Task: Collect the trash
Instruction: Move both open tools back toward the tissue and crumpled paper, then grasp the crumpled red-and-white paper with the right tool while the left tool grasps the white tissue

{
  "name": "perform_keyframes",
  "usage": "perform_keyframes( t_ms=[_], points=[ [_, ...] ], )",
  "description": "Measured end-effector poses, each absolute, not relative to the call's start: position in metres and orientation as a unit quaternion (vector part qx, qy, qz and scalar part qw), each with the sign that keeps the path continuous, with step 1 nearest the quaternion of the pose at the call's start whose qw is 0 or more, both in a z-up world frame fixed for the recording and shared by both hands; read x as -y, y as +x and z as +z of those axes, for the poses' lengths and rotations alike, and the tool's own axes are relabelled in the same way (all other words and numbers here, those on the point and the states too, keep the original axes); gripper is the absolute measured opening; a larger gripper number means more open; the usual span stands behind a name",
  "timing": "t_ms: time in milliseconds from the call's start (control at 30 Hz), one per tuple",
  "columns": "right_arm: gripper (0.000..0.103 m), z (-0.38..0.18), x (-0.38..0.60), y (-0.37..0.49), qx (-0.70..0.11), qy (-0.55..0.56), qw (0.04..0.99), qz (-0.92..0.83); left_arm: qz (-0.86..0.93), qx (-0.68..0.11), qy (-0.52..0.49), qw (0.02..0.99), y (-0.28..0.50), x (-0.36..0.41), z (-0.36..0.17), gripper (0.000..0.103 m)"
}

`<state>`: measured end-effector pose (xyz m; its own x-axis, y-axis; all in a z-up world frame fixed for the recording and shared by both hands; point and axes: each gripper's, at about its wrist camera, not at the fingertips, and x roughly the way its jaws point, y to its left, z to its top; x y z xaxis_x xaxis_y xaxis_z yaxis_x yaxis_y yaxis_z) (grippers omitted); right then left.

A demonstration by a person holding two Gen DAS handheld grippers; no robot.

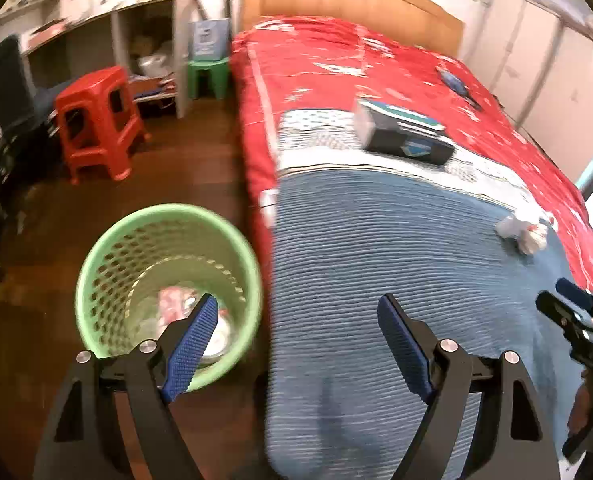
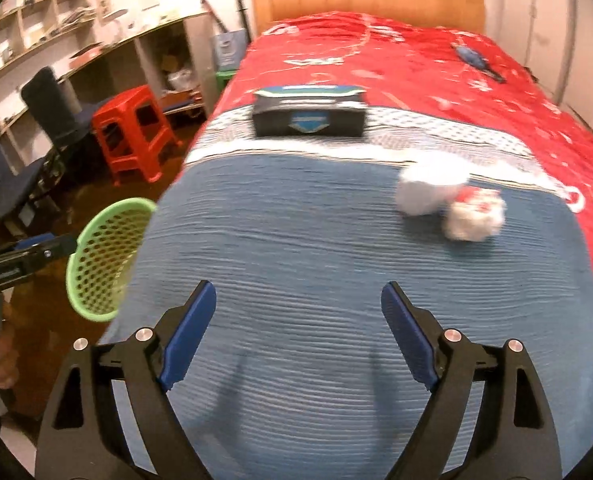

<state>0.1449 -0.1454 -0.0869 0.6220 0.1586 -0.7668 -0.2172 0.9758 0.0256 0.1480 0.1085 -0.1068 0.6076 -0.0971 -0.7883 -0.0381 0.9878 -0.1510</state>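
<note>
Bin point(image 1: 168, 216): some trash inside.
Bed point(image 2: 336, 280): two paper wads point(image 2: 450, 204) left.
Left tool point(image 1: 298, 346), right tool point(image 2: 298, 332): open, empty.

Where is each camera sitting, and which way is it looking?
Left wrist: sits on the left tongs, looking down at the green plastic mesh bin beside the bed; the right tongs poke in.
Right wrist: sits on the right tongs, looking along the blue ribbed blanket; a hand shows.
Shared: bin, crumpled white paper balls, dark rectangular box.

Red stool point(image 1: 96, 124), dark box point(image 2: 309, 111) on bed point(image 2: 416, 72)
</note>
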Motion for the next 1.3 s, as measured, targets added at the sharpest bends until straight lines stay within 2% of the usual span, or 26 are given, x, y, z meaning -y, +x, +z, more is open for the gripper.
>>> perform_keyframes(
  t_ms=[467, 900, 1067, 1133, 1300],
  points=[
    [0.084, -0.101, 0.26, 0.204, -0.436, -0.006, 0.899, 0.03, -0.105, -0.445, -0.004, 0.889, 0.196, 0.004, -0.099, 0.079],
    [0.084, -0.128, 0.28, 0.251, -0.454, 0.006, 0.89, 0.045, -0.169, -0.439, 0.049, 0.881, 0.237, 0.077, -0.097, 0.07],
    [0.073, -0.128, 0.282, 0.252, -0.451, 0.01, 0.89, 0.062, -0.196, -0.43, 0.072, 0.878, 0.247, 0.106, -0.095, 0.068],
    [0.062, -0.127, 0.283, 0.25, -0.451, 0.015, 0.89, 0.073, -0.206, -0.427, 0.081, 0.877, 0.25, 0.117, -0.095, 0.068],
    [0.057, -0.124, 0.283, 0.244, -0.444, 0.009, 0.893, 0.078, -0.224, -0.425, 0.096, 0.872, 0.259, 0.138, -0.1, 0.068]
  ],
)
